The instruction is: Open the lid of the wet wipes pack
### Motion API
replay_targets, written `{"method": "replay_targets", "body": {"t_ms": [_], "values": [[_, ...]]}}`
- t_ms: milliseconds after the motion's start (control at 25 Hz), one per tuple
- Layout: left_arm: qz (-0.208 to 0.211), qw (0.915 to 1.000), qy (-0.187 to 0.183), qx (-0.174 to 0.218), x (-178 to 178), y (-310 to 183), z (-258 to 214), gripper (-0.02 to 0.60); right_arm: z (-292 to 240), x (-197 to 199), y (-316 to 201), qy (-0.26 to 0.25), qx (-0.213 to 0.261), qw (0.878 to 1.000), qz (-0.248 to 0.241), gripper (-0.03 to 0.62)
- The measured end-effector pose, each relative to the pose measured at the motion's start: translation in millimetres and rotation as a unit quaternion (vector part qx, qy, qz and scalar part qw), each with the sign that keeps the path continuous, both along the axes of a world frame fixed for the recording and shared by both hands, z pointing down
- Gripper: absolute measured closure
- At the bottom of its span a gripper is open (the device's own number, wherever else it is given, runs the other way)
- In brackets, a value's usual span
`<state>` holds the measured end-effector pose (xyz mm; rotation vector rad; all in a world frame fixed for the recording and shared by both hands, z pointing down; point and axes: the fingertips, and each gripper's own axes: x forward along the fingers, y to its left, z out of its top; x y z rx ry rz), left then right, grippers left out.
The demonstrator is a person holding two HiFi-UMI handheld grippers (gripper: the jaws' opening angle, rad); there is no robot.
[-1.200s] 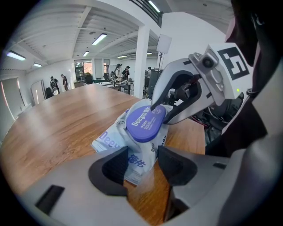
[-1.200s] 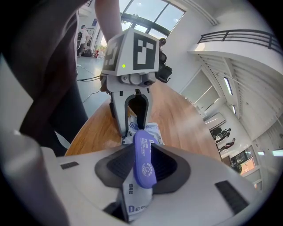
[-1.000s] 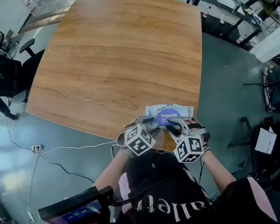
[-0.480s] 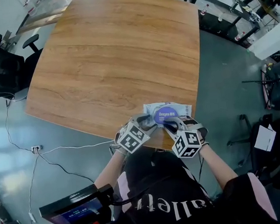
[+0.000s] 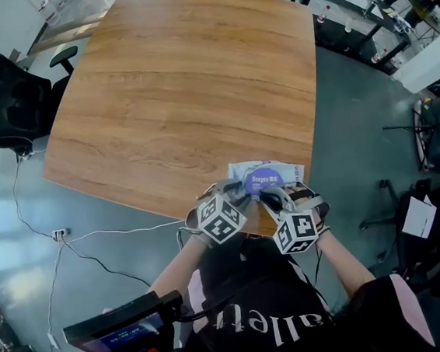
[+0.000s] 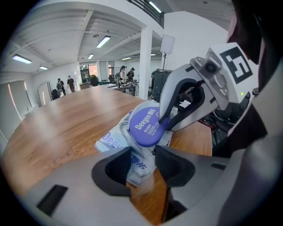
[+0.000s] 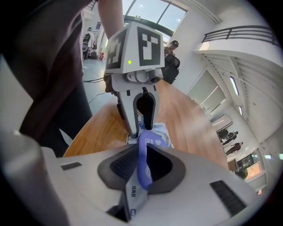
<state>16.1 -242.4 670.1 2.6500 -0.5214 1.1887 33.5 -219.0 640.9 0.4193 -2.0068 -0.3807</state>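
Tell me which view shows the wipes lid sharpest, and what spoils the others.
Left gripper view: lid print crisp, edges bent by fisheye. Right gripper view: lid edge-on, blurred from closeness, windows glaring above. Head view: sharp, but the pack is tiny and the table bows.

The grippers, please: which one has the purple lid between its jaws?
The right gripper grips the lid; the left gripper's jaws, just closed further, pinch the pack's end.

Purple lid on pale wipes pack; brown woodgrain table.
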Motion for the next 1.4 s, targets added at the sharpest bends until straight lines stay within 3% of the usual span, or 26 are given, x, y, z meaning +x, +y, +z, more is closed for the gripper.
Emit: {"method": "replay_targets", "body": {"t_ms": [240, 320, 520, 680, 1120, 1400], "values": [[-0.006, 0.9999, 0.008, 0.000, 0, 0, 0, 0.408, -2, 0, 0, 0.003, -0.002, 1.000, -0.002, 0.534], [-0.005, 1.0000, 0.008, 0.000, 0, 0, 1, 0.410, -12, -2, -3, -0.020, 0.006, 1.000, 0.009, 0.535], [-0.007, 0.9999, 0.013, 0.001, -2, 0, 1, 0.409, -59, -2, -45, -0.099, 0.047, 0.991, 0.077, 0.557], [-0.007, 0.9999, 0.015, -0.003, -1, 1, 1, 0.410, -69, 10, -91, -0.107, 0.057, 0.985, 0.126, 0.557], [-0.011, 0.9997, 0.020, -0.008, 1, -1, 3, 0.408, -21, 28, -151, -0.075, 0.002, 0.978, 0.193, 0.557], [-0.017, 0.9995, 0.022, -0.017, -1, -1, 3, 0.409, -40, 30, -148, -0.133, -0.014, 0.960, 0.248, 0.556]]}}
